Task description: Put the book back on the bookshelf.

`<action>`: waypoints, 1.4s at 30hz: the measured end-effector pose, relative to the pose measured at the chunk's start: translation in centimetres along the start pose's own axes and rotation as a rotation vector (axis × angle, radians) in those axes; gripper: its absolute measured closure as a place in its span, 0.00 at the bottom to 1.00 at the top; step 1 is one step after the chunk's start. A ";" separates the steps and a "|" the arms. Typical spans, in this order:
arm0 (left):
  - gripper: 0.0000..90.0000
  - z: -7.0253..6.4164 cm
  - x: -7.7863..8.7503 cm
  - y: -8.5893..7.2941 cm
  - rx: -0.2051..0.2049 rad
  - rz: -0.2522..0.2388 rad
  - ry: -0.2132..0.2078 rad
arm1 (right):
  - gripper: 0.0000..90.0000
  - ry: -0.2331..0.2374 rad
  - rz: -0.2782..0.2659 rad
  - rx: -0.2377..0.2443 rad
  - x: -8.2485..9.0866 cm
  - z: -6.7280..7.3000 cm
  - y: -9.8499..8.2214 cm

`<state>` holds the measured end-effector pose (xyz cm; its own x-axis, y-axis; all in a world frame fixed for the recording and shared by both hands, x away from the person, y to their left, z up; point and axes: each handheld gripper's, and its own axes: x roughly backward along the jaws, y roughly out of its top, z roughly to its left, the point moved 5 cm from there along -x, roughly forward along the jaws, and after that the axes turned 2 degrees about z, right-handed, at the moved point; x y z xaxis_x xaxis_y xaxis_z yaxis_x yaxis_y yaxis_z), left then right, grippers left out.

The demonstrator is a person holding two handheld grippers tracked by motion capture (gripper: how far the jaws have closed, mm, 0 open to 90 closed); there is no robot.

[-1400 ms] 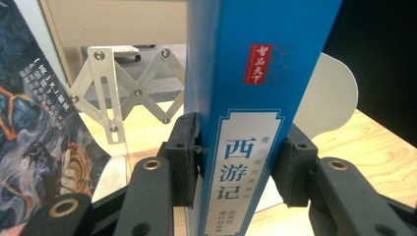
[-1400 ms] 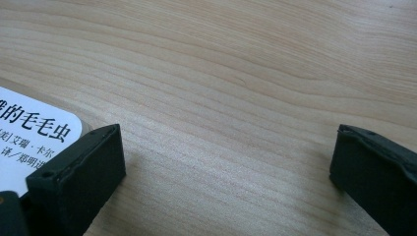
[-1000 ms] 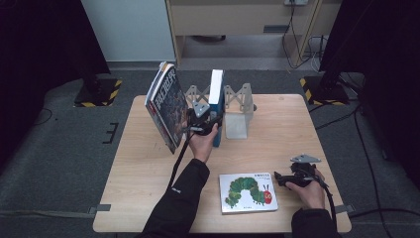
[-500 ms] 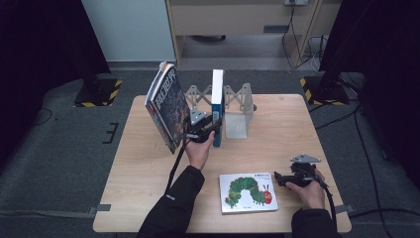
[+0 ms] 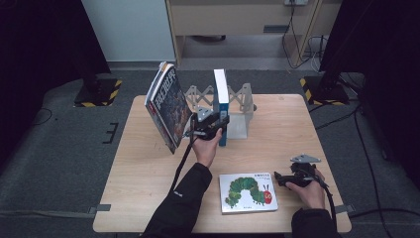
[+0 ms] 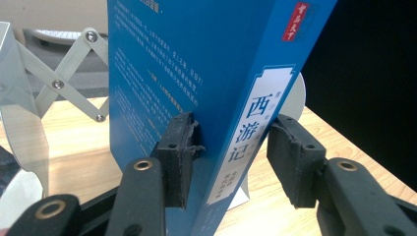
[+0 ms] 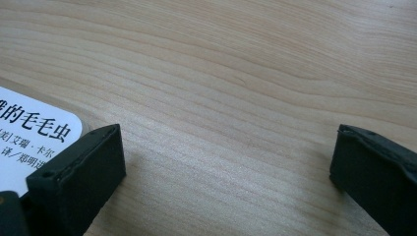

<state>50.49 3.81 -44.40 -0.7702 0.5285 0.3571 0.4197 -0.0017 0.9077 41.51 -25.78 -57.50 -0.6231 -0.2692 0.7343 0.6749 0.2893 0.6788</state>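
- High view vs a sec ago: left gripper (image 5: pixel 212 124) sits at nearly the same spot by the blue book (image 5: pixel 221 101); hand looks a touch nearer the book's bottom front edge, otherwise little change
- Left jaws have just been opening a bit, w/ the blue book between them
- Left gripper view: one pad (image 6: pixel 181 152) lies against the book's blue cover, other pad (image 6: pixel 294 160) stands just off the spine side w/ a thin gap showing, so jaws are spread around the book, not pinching it
- Right gripper (image 5: pixel 283 179) & its hand look unchanged from the earlier frames, same place near the bench's (image 5: pixel 277 129) front right corner
- Blue book stands upright on its bottom edge at mid-bench toward the back, in the metal accordion book rack (image 5: pixel 237 104), spine facing the person
- Dark-cover book (image 5: pixel 166 106) leans tilted at the rack's left end, top tipped away from the blue book; same lean as before
- Caterpillar picture book (image 5: pixel 247 192) lies flat near the front edge, just left of the right gripper; not shifted
- Left forearm in dark sleeve (image 5: pixel 183 198) reaches up from the bottom edge, hand (image 5: pixel 207 148) wrapped under the gripper, gripper pointing fwd & roughly level at the book's lower part
- Right hand (image 5: pixel 307 191) rests low by the bench, gripper pointing left toward the picture book; right gripper view shows its jaws wide apart over bare wood, picture book corner (image 7: pixel 34 132) beside one jaw
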 end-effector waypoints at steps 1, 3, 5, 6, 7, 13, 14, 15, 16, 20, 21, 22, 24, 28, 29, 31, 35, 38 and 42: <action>0.58 0.1 0.1 0.0 -0.001 0.000 -0.003 | 0.01 0.000 0.000 0.000 0.0 0.0 0.0; 0.59 0.2 0.2 0.0 -0.001 0.001 -0.010 | 0.00 0.000 0.000 0.000 0.0 0.0 0.0; 0.59 0.2 0.5 0.0 -0.013 0.003 -0.019 | 0.00 0.000 0.000 -0.001 0.0 0.0 0.0; 0.58 0.2 0.7 0.0 -0.019 0.003 -0.027 | 0.00 0.001 0.000 -0.002 0.0 0.0 0.0; 0.57 0.1 0.9 0.0 -0.021 0.004 -0.037 | 0.01 0.001 0.000 -0.002 0.0 0.0 0.0; 0.54 0.1 2.7 -0.6 -0.061 0.032 -0.061 | 0.00 0.001 0.000 -0.003 0.0 0.0 0.0; 0.54 0.1 3.0 -0.9 -0.058 0.037 -0.071 | 0.00 0.002 0.000 -0.002 0.0 0.0 0.0; 0.53 0.1 3.3 -1.1 -0.062 0.044 -0.075 | 0.00 0.001 0.000 -0.002 0.0 0.0 0.0; 0.53 0.2 3.6 -1.3 -0.068 0.049 -0.077 | 0.00 0.001 0.000 -0.002 0.0 0.0 0.0; 0.51 0.2 4.7 -2.1 -0.085 0.079 -0.091 | 0.00 0.000 0.000 -0.003 0.0 0.0 0.0; 0.51 0.1 5.0 -2.3 -0.082 0.088 -0.100 | 0.00 0.000 0.000 -0.003 0.0 0.0 0.0; 0.50 0.1 5.3 -2.4 -0.081 0.092 -0.105 | 0.00 0.000 0.000 -0.003 0.0 0.0 0.0; 0.49 0.2 5.8 -2.7 -0.107 0.107 -0.098 | 0.00 -0.003 -0.001 -0.002 0.0 0.0 0.0; 0.47 0.5 6.8 -3.5 -0.120 0.127 -0.099 | 0.00 -0.003 0.001 -0.008 -0.1 0.1 0.1; 0.46 0.6 7.2 -3.8 -0.123 0.141 -0.104 | 0.00 -0.003 0.001 -0.007 -0.1 0.1 0.1; 0.45 0.7 7.7 -4.3 -0.130 0.161 -0.116 | 0.00 -0.005 -0.001 -0.007 -0.1 0.0 0.1; 0.42 1.3 9.3 -5.9 -0.144 0.201 -0.124 | 0.00 -0.006 0.001 -0.006 -0.1 0.0 0.2; 0.41 1.9 10.3 -6.9 -0.137 0.221 -0.120 | 0.00 -0.009 0.012 -0.009 -0.2 0.0 0.2; 0.39 2.8 11.4 -8.7 -0.117 0.243 -0.117 | 0.02 -0.010 0.045 -0.018 0.1 0.1 0.3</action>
<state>39.39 12.23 -48.81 -0.5899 0.5951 0.5457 0.5221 -0.2344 0.8201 41.62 -25.64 -57.26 -0.5956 -0.2471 0.7643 0.7096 0.2841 0.6448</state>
